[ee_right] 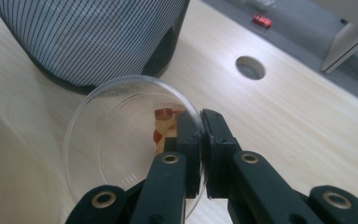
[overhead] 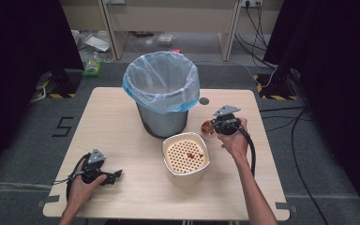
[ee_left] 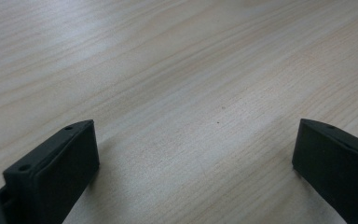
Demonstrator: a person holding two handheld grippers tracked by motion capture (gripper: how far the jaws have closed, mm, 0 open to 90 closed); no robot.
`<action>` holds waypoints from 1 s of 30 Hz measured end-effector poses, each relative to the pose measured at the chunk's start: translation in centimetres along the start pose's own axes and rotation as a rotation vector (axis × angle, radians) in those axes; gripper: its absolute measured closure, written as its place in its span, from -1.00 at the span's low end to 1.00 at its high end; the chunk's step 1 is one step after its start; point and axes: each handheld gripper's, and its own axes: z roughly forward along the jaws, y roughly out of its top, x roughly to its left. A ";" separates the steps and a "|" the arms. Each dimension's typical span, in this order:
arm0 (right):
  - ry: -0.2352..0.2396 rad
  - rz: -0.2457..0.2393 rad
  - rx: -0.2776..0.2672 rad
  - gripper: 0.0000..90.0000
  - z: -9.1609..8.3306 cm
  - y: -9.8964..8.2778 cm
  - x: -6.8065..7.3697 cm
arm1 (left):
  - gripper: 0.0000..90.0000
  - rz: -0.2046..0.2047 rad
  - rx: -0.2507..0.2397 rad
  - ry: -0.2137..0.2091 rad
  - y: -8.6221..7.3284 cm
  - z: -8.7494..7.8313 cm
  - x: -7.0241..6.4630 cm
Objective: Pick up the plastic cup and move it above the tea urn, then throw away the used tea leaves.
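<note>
A clear plastic cup (ee_right: 121, 140) with red and pale food scraps at its bottom is pinched by its rim in my right gripper (ee_right: 201, 140), one jaw inside the cup and one outside. In the high view the cup (overhead: 207, 128) hangs right of the bin, with my right gripper (overhead: 217, 125) just beside it. My left gripper (overhead: 117, 175) rests near the table's front left corner, its jaws wide apart over bare wood (ee_left: 196, 121), nothing between them.
A grey bin (overhead: 162, 93) with a blue bag liner stands mid-table at the back. In front of it sits a cream container (overhead: 186, 157) with a perforated insert holding a few red bits. A round cable hole (overhead: 204, 101) lies right of the bin.
</note>
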 end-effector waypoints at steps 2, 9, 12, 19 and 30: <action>-0.016 -0.004 -0.019 0.93 -0.7 0.2 -0.2 | -1.00 0.000 0.000 0.000 0.0 0.0 0.0; -0.052 -0.009 -0.087 0.92 -2.9 0.6 -0.2 | -1.00 0.000 0.000 0.000 0.0 0.0 0.0; -0.052 -0.024 -0.125 0.92 -3.8 0.8 0.2 | -1.00 0.000 0.001 0.000 0.0 0.0 0.0; -0.063 -0.051 -0.212 0.92 -5.7 1.3 1.7 | -1.00 0.000 0.000 0.000 0.0 0.0 0.0; -0.156 -0.167 -0.359 0.92 -8.1 1.8 5.1 | -1.00 0.001 0.000 0.001 0.0 0.0 0.0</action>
